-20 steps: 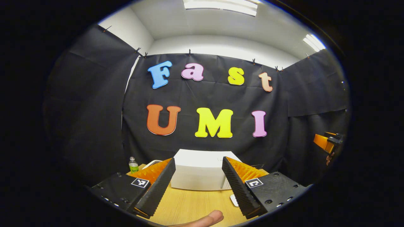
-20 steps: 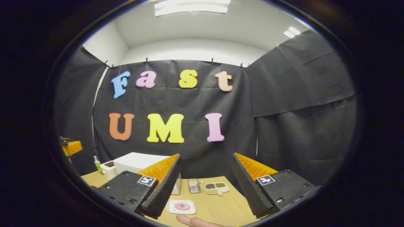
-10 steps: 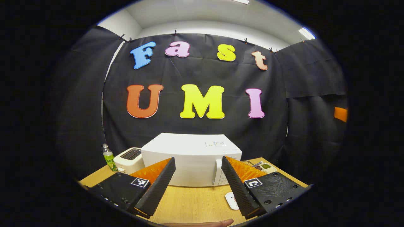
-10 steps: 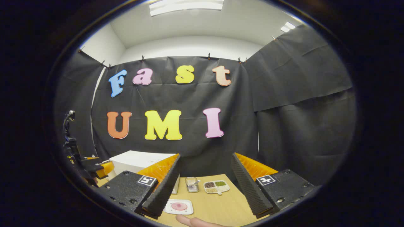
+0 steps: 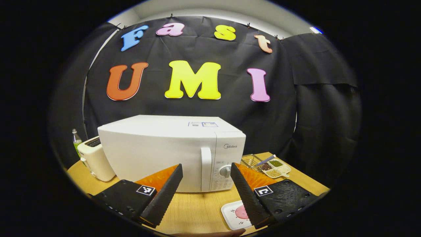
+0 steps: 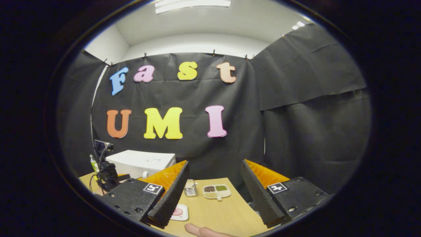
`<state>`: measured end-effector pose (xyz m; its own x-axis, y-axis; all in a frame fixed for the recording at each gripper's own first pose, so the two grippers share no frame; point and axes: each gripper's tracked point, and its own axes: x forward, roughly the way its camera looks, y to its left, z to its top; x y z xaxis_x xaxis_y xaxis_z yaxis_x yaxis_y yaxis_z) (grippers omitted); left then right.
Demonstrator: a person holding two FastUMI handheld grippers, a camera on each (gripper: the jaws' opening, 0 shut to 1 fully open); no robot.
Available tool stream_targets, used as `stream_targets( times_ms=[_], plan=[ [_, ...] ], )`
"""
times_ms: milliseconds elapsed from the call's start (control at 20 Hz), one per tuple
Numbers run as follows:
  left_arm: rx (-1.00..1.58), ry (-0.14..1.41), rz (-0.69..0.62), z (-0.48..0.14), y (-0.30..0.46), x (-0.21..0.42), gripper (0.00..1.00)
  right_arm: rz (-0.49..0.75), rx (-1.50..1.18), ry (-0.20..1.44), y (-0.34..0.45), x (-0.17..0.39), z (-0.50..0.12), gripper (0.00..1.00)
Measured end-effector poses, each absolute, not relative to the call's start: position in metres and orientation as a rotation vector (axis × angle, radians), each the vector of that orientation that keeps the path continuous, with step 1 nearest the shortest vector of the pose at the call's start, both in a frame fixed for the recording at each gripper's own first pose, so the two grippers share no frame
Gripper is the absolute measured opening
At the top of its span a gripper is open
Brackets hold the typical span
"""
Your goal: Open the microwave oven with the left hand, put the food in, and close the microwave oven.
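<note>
A wooden table [image 5: 194, 210] is carrying a white microwave oven [image 5: 164, 149] ahead of the left gripper [image 5: 205, 191]. A toaster [image 5: 95, 159] and bottle [image 5: 76, 140] are standing to its left; a food plate [image 5: 235, 214], divided tray [image 5: 274, 168] and wire basket [image 5: 250, 161] are sitting to its right.

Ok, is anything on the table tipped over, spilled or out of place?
Nothing stands out. The microwave sits square with its door shut, the toaster and bottle stand upright, and the food plate lies flat.
</note>
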<state>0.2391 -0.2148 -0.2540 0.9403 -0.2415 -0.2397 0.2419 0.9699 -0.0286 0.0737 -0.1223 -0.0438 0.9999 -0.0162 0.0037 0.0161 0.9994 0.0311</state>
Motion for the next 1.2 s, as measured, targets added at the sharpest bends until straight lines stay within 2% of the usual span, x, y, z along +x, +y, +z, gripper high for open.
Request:
stream_targets(
  times_ms=[50, 100, 150, 250, 300, 400, 450, 500, 550, 600, 650, 700, 750, 800, 900, 950, 1000, 1050, 1100, 1150, 1200],
  plan=[
    [-0.006, 0.258, -0.237, -0.264, -0.217, 0.248, 0.93, -0.017, 0.028, -0.002, -0.125, 0.075, -0.047, 1.00],
    [-0.021, 0.269, -0.236, -0.274, -0.220, 0.254, 0.93, -0.013, 0.025, 0.000, -0.126, 0.077, -0.050, 0.92],
    [-0.036, 0.276, -0.234, -0.282, -0.223, 0.262, 0.92, -0.009, 0.021, 0.004, -0.127, 0.078, -0.054, 1.00],
    [-0.055, 0.278, -0.216, -0.293, -0.222, 0.276, 0.90, -0.005, 0.008, 0.010, -0.131, 0.080, -0.062, 1.00],
    [-0.060, 0.283, -0.208, -0.298, -0.222, 0.283, 0.89, -0.004, 0.003, 0.008, -0.132, 0.081, -0.065, 0.92],
    [-0.054, 0.273, -0.201, -0.301, -0.224, 0.294, 0.85, -0.004, -0.001, -0.005, -0.134, 0.083, -0.067, 0.92],
    [-0.041, 0.260, -0.201, -0.301, -0.225, 0.297, 0.80, -0.002, 0.003, -0.022, -0.133, 0.084, -0.066, 0.92],
    [-0.022, 0.240, -0.187, -0.300, -0.222, 0.301, 0.76, 0.004, 0.005, -0.038, -0.131, 0.084, -0.065, 1.00],
    [0.001, 0.225, -0.164, -0.299, -0.219, 0.306, 0.67, 0.015, 0.003, -0.047, -0.128, 0.085, -0.067, 0.92],
    [0.009, 0.232, -0.160, -0.301, -0.220, 0.306, 0.59, 0.030, 0.002, -0.049, -0.124, 0.087, -0.069, 0.92],
    [0.011, 0.227, -0.171, -0.300, -0.223, 0.303, 0.37, 0.039, 0.005, -0.047, -0.122, 0.088, -0.073, 0.92],
    [0.005, 0.227, -0.181, -0.301, -0.226, 0.303, 0.52, 0.042, 0.013, -0.050, -0.122, 0.091, -0.074, 1.00],
    [0.004, 0.241, -0.186, -0.305, -0.228, 0.304, 0.67, 0.041, 0.020, -0.054, -0.122, 0.092, -0.075, 1.00],
    [-0.002, 0.251, -0.193, -0.309, -0.230, 0.304, 0.52, 0.041, 0.026, -0.059, -0.121, 0.095, -0.075, 1.00],
    [-0.027, 0.420, -0.202, -0.342, -0.235, 0.301, 0.51, 0.046, 0.046, -0.056, -0.118, 0.100, -0.080, 1.00],
    [-0.049, 0.472, -0.184, -0.352, -0.230, 0.296, 0.53, 0.048, 0.057, -0.051, -0.118, 0.103, -0.083, 1.00],
    [-0.059, 0.427, -0.191, -0.344, -0.231, 0.296, 0.62, 0.050, 0.063, -0.044, -0.117, 0.104, -0.085, 0.92],
    [-0.047, 0.411, -0.193, -0.346, -0.229, 0.297, 0.47, 0.051, 0.065, -0.038, -0.116, 0.105, -0.089, 0.91],
    [-0.031, 0.391, -0.192, -0.344, -0.226, 0.294, 0.46, 0.052, 0.063, -0.033, -0.116, 0.106, -0.091, 1.00],
    [-0.014, 0.364, -0.174, -0.339, -0.222, 0.292, 0.43, 0.053, 0.057, -0.028, -0.116, 0.108, -0.094, 1.00],
    [-0.007, 0.339, -0.165, -0.331, -0.221, 0.291, 0.29, 0.051, 0.053, -0.024, -0.116, 0.110, -0.096, 0.92]
  ],
)
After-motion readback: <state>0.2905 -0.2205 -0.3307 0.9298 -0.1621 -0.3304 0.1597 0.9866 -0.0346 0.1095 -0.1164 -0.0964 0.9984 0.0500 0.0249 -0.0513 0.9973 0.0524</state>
